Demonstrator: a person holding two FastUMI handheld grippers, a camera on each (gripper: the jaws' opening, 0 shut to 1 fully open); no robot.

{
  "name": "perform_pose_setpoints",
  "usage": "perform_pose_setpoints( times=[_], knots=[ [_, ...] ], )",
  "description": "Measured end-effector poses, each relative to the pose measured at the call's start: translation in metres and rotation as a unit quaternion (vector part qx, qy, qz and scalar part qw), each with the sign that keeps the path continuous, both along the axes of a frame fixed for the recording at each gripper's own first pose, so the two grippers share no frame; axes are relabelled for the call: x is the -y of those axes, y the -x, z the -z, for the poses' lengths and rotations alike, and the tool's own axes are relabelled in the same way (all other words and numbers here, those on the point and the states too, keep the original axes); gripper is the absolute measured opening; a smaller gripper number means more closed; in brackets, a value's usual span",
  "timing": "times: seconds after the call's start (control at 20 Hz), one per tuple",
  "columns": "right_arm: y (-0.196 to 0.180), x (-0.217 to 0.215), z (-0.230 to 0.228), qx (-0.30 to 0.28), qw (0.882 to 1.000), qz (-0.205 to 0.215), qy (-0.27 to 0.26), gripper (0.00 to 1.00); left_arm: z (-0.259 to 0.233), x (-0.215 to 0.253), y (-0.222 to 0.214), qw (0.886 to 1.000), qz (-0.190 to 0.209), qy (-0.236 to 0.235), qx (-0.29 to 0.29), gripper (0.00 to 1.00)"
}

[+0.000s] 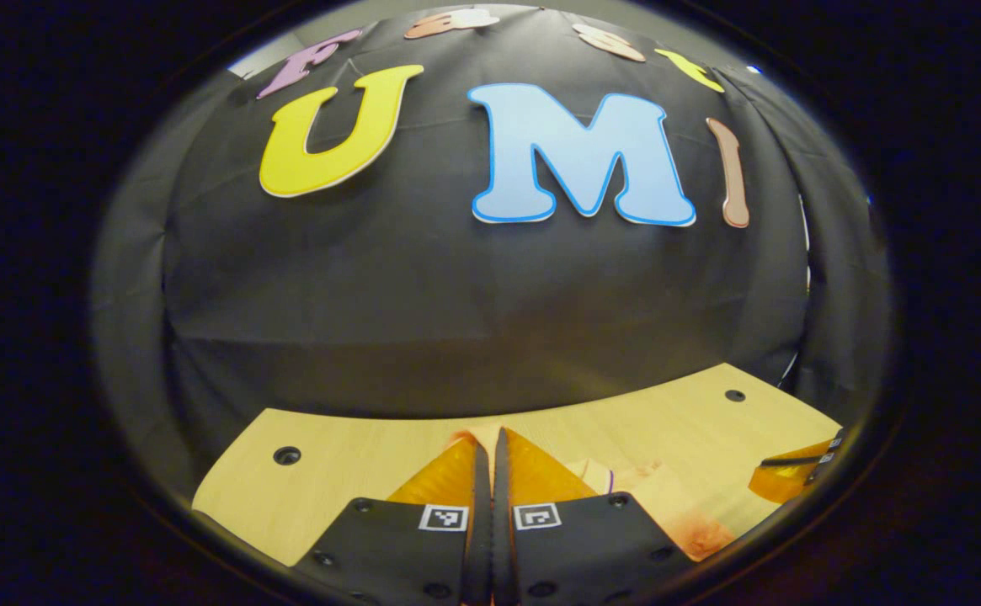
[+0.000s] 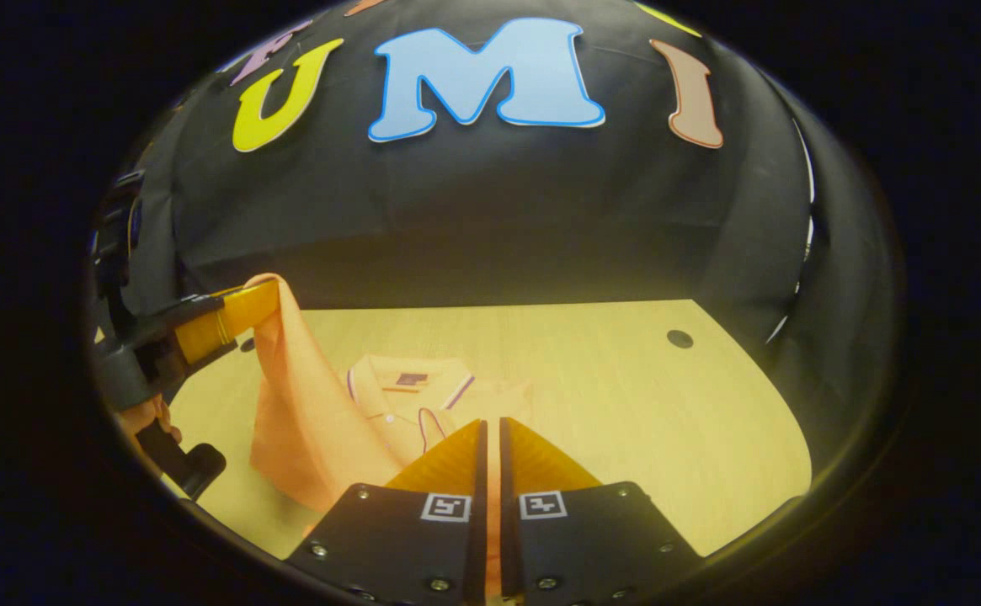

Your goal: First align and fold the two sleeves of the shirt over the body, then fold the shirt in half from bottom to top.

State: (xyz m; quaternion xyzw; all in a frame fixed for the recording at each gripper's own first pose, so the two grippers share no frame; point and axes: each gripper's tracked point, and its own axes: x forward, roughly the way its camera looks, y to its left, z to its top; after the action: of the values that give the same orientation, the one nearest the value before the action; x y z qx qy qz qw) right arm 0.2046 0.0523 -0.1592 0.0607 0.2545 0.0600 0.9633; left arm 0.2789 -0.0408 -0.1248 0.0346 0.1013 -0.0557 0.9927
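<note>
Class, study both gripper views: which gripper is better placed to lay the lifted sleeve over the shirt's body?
Left. The left gripper holds the shirt fabric raised above the table; the right gripper sits low over the body.

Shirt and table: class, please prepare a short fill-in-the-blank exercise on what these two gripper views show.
1. The shirt is ____ in colour.
2. The left gripper lifts part of the shirt above the wooden ____.
3. The shirt's collar lies toward the booth's ____.
4. In the right gripper view, the right gripper has its jaws ____.

Missing words: orange; table; wall; shut
</note>
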Motion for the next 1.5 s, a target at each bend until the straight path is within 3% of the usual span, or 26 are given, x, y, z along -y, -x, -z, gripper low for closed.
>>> perform_pose_setpoints(
  times=[0.5,0.9,1.0,1.05,1.1,1.2,1.25,1.3,1.35,1.5],
  knots=[
    [-0.091,-0.027,0.043,-0.008,1.000,-0.002,0.016,0.07,0.062,-0.042,-0.054,0.998,-0.055,-0.009,0.013,0.06],
    [-0.119,-0.043,0.075,-0.033,0.999,-0.008,0.041,0.07,0.117,-0.055,-0.071,0.998,-0.061,-0.021,-0.017,0.07],
    [-0.120,-0.044,0.075,-0.035,0.998,-0.007,0.044,0.07,0.117,-0.050,-0.071,0.998,-0.051,-0.013,-0.020,0.14],
    [-0.119,-0.043,0.075,-0.035,0.998,-0.006,0.045,0.07,0.115,-0.050,-0.071,0.998,-0.050,-0.013,-0.020,0.25],
    [-0.119,-0.042,0.073,-0.034,0.998,-0.004,0.047,0.07,0.114,-0.049,-0.069,0.999,-0.047,-0.010,-0.022,0.29],
    [-0.115,-0.042,0.069,-0.033,0.998,-0.005,0.051,0.07,0.111,-0.048,-0.065,0.999,-0.044,-0.007,-0.027,0.49],
    [-0.113,-0.041,0.066,-0.030,0.998,-0.008,0.053,0.07,0.108,-0.048,-0.062,0.999,-0.042,0.000,-0.030,0.65],
    [-0.113,-0.040,0.061,-0.023,0.998,-0.011,0.058,0.07,0.105,-0.051,-0.059,0.998,-0.050,0.002,-0.028,0.59],
    [-0.109,-0.038,0.052,-0.014,0.998,-0.014,0.062,0.08,0.101,-0.053,-0.056,0.998,-0.052,0.007,-0.027,0.70],
    [-0.100,-0.037,0.029,0.008,0.998,-0.016,0.060,0.29,0.086,-0.058,-0.041,0.998,-0.061,0.017,-0.023,0.83]
  ],
)
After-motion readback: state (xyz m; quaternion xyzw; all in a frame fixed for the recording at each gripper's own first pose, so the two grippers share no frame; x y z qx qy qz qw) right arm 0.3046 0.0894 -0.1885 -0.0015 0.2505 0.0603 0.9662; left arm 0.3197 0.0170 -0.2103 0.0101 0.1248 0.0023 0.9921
